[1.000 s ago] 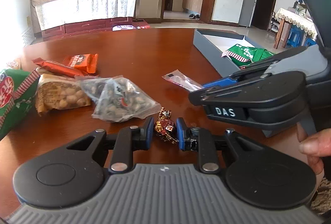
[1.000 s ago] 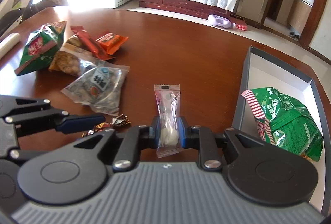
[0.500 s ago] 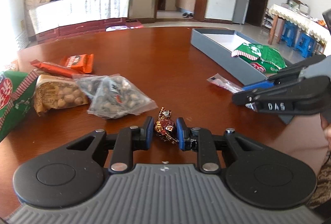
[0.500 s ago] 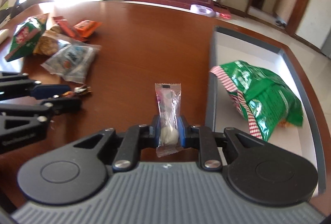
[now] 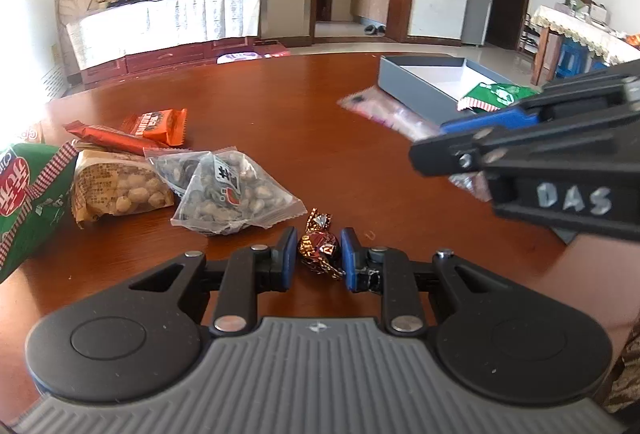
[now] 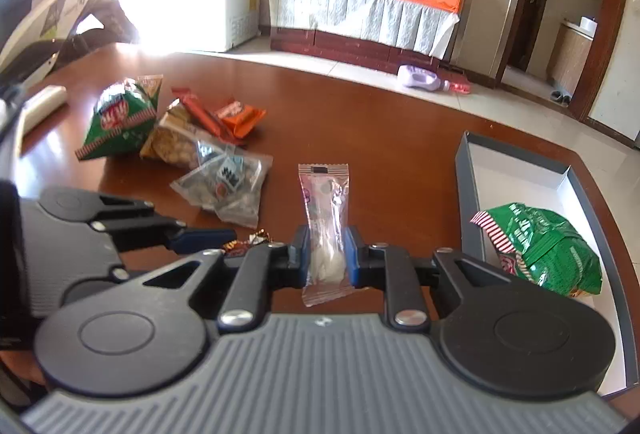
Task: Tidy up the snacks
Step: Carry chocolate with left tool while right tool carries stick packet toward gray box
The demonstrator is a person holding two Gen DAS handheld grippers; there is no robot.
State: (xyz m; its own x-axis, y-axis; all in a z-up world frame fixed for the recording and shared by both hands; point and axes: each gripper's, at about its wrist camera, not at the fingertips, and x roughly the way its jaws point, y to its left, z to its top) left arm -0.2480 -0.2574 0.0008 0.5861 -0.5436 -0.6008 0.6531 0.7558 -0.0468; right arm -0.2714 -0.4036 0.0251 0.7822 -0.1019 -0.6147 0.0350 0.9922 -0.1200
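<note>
My left gripper [image 5: 318, 254] is shut on a brown foil-wrapped candy [image 5: 320, 224], low over the brown table [image 5: 320, 137]. My right gripper [image 6: 326, 254] is shut on a clear sachet [image 6: 324, 193] with a pink top and holds it upright above the table. From the left wrist view, the right gripper [image 5: 452, 137] reaches in from the right with the sachet [image 5: 384, 113] blurred. A grey box [image 6: 466, 193] at the right holds a green snack bag [image 6: 544, 246]. From the right wrist view, the left gripper [image 6: 200, 236] lies at the left with the candy [image 6: 256, 237].
A pile of snacks lies at the left: two clear nut bags [image 5: 228, 189], a peanut bag [image 5: 116, 189], a red bar [image 5: 108, 135], an orange packet [image 5: 160, 123] and a green bag [image 5: 24, 193]. The table's round edge runs just behind the box.
The right gripper swung toward the box with the sachet, then came back left and higher. The left gripper has stayed put on the candy.
</note>
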